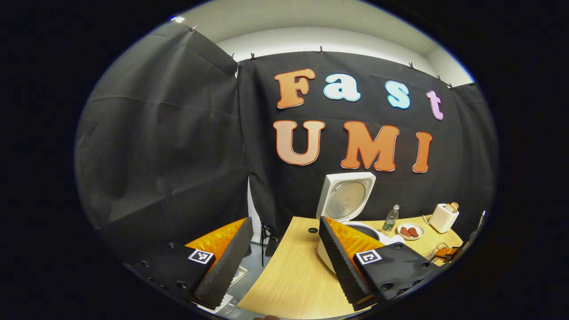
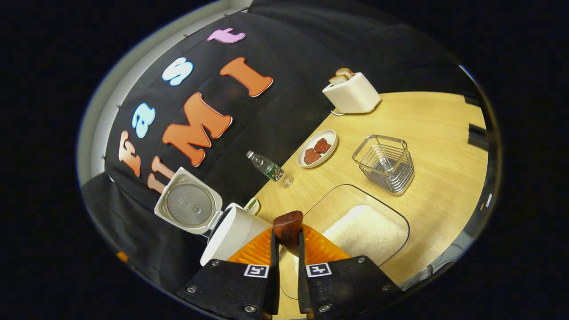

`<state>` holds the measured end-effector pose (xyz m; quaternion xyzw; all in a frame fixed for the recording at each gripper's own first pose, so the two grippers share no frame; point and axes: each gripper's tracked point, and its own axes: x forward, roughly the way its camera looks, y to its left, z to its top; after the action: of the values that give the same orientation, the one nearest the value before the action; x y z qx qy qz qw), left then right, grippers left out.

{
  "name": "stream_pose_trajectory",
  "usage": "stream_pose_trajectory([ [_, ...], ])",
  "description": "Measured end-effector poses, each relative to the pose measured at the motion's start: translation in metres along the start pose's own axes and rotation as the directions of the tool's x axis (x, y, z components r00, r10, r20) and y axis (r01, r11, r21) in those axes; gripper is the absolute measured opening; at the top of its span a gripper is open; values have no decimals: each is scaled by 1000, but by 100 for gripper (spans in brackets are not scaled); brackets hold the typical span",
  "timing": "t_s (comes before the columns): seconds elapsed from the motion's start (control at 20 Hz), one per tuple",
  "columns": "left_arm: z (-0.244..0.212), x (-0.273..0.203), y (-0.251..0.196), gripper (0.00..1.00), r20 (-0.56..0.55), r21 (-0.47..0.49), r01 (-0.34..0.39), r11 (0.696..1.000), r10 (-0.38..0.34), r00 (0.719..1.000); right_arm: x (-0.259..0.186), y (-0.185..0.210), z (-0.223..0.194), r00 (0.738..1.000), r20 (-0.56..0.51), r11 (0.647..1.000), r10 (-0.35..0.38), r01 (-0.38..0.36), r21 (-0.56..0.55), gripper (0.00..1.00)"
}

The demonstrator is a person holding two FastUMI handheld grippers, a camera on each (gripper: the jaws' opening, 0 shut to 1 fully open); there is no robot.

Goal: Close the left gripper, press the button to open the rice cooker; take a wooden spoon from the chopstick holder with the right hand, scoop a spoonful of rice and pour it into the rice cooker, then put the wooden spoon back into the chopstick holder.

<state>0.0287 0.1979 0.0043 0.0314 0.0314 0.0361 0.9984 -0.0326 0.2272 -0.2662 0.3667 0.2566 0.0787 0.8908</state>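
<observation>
In the left gripper view the white rice cooker (image 1: pixel 346 200) stands with its lid raised, just behind my right finger. My left gripper (image 1: pixel 284 222) is open wide over the table's left end with nothing between its fingers. In the right gripper view my right gripper (image 2: pixel 288 240) is shut on the dark wooden spoon (image 2: pixel 288 226), whose rounded end sticks out past the fingertips. The spoon hangs between the open rice cooker (image 2: pixel 231 233) on the left and the clear tray of white rice (image 2: pixel 364 231) on the right. The wire chopstick holder (image 2: pixel 386 163) stands beyond the tray and looks empty.
On the wooden table (image 2: pixel 435 129) a plate with red pieces (image 2: pixel 317 148), a small water bottle (image 2: pixel 269 169) and a white toaster with bread (image 2: pixel 351 93) stand along the back. The table's left edge (image 1: pixel 266 266) drops to the floor.
</observation>
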Motion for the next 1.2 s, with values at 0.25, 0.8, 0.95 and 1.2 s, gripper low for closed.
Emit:
stream_pose_trajectory([
  [0.25, 2, -1, -3, 100, 4, -3, 3, 1000, -3, 1000, -4, -20, 12, 999, 18, 994, -34, 31, 107, 16],
  [0.8, 10, 2, -15, 100, 26, -15, 14, 1000, -14, 1000, -21, -18, 63, 995, 97, 965, -10, -16, 260, 16],
  [0.95, 11, 2, -19, 100, 29, -22, 18, 1000, -17, 999, -22, -14, 68, 995, 98, 953, 4, -33, 302, 16],
  [1.2, 14, 3, -21, 100, 36, -23, 21, 1000, -20, 999, -23, -10, 73, 994, 105, 931, 23, -60, 361, 16],
])
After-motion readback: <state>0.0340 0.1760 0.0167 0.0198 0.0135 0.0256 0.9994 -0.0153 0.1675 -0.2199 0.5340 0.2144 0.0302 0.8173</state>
